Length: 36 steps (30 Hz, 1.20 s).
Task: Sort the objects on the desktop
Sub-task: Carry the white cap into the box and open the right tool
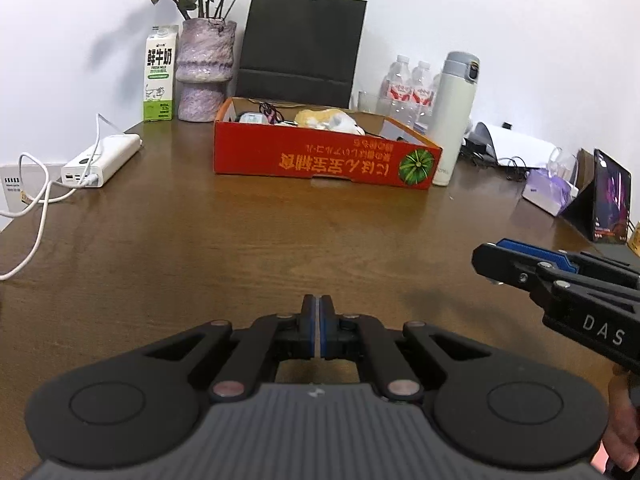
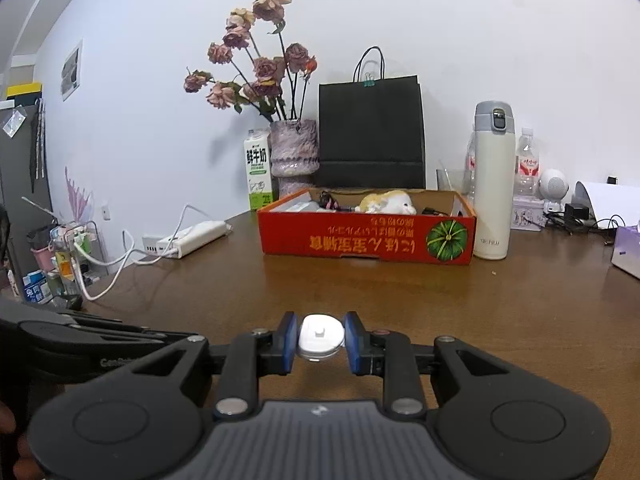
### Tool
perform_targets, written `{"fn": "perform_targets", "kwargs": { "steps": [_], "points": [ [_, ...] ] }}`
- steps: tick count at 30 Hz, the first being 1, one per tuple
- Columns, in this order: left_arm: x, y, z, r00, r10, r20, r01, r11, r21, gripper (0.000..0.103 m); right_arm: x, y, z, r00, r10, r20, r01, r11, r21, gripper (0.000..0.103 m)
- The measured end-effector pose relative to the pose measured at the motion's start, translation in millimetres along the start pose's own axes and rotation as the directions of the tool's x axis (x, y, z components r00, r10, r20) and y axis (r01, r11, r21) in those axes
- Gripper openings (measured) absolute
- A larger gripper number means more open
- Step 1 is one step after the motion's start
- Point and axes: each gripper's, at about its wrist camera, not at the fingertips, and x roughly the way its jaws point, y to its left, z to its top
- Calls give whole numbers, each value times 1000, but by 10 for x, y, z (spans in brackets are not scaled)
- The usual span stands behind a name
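— Where is the thing being sorted?

— A small white rounded device point(image 2: 320, 340) sits pinched between the jaws of the right gripper point(image 2: 320, 342), lifted off the brown worktop point(image 2: 520, 320).

— And where should it go?

— Probably the red cardboard box point(image 2: 368, 240), which lies straight ahead of those jaws, well apart, its long side facing them across the bare worktop.

— The other hand?

— The left gripper point(image 1: 319, 328) hovers alongside with its jaws pressed together on nothing. The right is the one carrying, so I judge it simply travels forward.
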Motion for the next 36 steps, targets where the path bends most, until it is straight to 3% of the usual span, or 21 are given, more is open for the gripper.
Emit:
{"fn": "perform_targets", "kwargs": {
  "steps": [7, 12, 16, 20, 22, 23, 26, 28, 31, 33, 36],
  "points": [
    [184, 27, 148, 1000, 13, -13, -13, 1000, -2, 3, 167, -136, 89, 1000, -10, -15, 11, 1000, 27, 24],
    [302, 88, 499, 999, 26, 22, -26, 1000, 2, 3, 339, -302, 342, 1000, -1, -1, 1, 998, 59, 24],
    [534, 209, 1006, 1000, -18, 14, 18, 999, -33, 3, 589, -504, 753, 999, 32, 3, -32, 994, 101, 24],
    [891, 144, 1672, 997, 20, 70, -23, 999, 39, 3, 942, -726, 1320, 1000, 17, 24, -19, 996, 82, 24],
    [1192, 141, 1998, 999, -37, 11, 36, 999, 24, 3, 1261, -852, 1602, 1000, -12, -12, 13, 997, 76, 24],
    [1378, 148, 2139, 998, -58, -38, 58, 998, 2, 3, 1481, -933, 1731, 997, -36, -71, 42, 996, 80, 24],
    [1976, 157, 2397, 977, -83, -195, 74, 996, -54, 3, 2163, -1169, 1999, 966, -40, -257, 69, 992, 103, 24],
    [2312, 162, 2457, 956, -62, -287, 46, 997, -61, 3, 2590, -1297, 2061, 925, -24, -379, 76, 989, 124, 24],
    [2641, 162, 2478, 929, -55, -366, 34, 997, -64, 3, 3057, -1416, 1994, 865, -12, -502, 105, 982, 157, 24],
    [2840, 199, 2498, 899, -76, -431, 42, 995, -89, 5, 3313, -1456, 1845, 812, -2, -583, 126, 977, 173, 24],
    [2985, 225, 2535, 884, -22, -466, -22, 996, -88, 13, 3478, -1497, 1655, 768, -10, -641, 170, 967, 189, 29]
  ]
}}
